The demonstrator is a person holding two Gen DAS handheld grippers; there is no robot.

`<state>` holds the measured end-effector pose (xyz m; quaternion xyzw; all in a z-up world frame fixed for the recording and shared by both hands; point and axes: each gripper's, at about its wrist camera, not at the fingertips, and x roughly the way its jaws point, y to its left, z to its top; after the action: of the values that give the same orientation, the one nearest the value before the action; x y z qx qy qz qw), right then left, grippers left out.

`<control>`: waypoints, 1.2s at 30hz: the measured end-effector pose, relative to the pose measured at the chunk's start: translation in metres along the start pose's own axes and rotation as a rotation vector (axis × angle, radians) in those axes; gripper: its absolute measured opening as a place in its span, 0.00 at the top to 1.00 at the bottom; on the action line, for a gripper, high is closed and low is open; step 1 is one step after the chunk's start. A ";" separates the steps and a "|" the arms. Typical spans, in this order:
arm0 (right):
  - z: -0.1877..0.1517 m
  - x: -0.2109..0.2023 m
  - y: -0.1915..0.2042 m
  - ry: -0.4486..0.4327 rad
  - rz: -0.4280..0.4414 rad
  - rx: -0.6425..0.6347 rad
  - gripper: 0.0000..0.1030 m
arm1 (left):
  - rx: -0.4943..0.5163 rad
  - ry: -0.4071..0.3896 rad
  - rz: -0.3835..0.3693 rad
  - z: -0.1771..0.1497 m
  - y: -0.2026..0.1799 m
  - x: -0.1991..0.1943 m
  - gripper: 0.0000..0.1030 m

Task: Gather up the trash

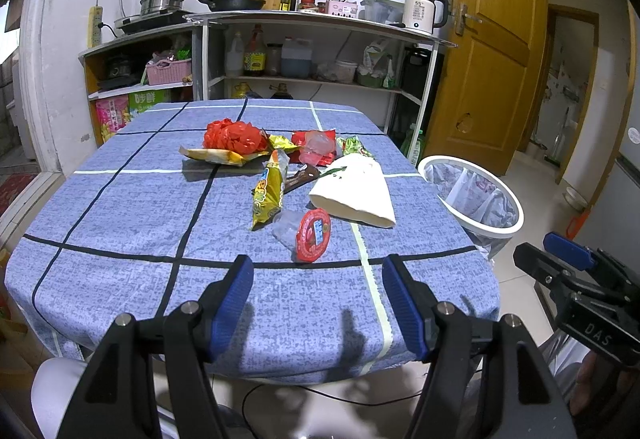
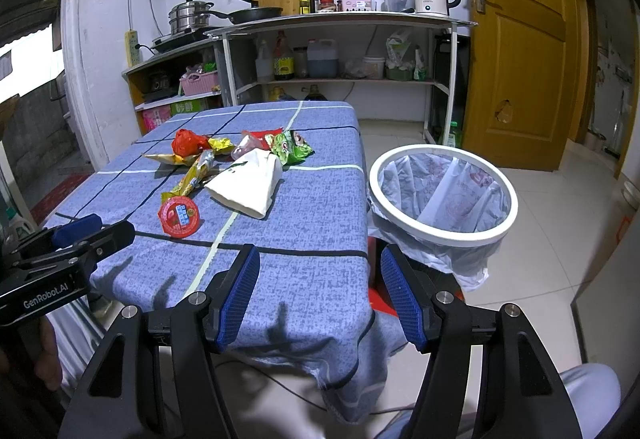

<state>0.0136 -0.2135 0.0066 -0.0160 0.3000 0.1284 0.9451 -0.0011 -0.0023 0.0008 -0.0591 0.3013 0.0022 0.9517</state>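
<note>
Trash lies in a heap on the blue checked tablecloth [image 1: 120, 207]: a red-lidded clear cup [image 1: 313, 235] nearest me, a yellow snack wrapper [image 1: 269, 191], a white paper bag [image 1: 356, 191], a red plastic bag [image 1: 234, 137], and several other wrappers behind. The white bin with a plastic liner [image 1: 476, 195] stands on the floor right of the table; it also shows in the right wrist view [image 2: 440, 195]. My left gripper [image 1: 318, 303] is open and empty over the table's near edge. My right gripper [image 2: 320, 295] is open and empty over the table's near right corner, left of the bin.
A metal shelf unit [image 1: 312, 23] with pots, a pan, bottles and a kettle [image 1: 420, 11] stands behind the table. A wooden door [image 1: 492, 39] is at the right. Tiled floor [image 2: 540, 259] surrounds the bin. A cable runs on the floor under the table.
</note>
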 end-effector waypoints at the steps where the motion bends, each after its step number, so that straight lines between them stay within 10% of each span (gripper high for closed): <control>1: 0.000 0.000 0.000 -0.001 0.000 0.001 0.38 | 0.000 0.001 0.001 0.000 0.000 0.000 0.33; 36: 0.018 0.035 0.010 0.028 0.061 -0.025 0.38 | 0.010 -0.002 0.018 0.014 0.022 0.024 0.33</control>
<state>0.0492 -0.1935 0.0020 -0.0203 0.3117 0.1606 0.9363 0.0254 0.0206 -0.0037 -0.0517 0.3007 0.0093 0.9523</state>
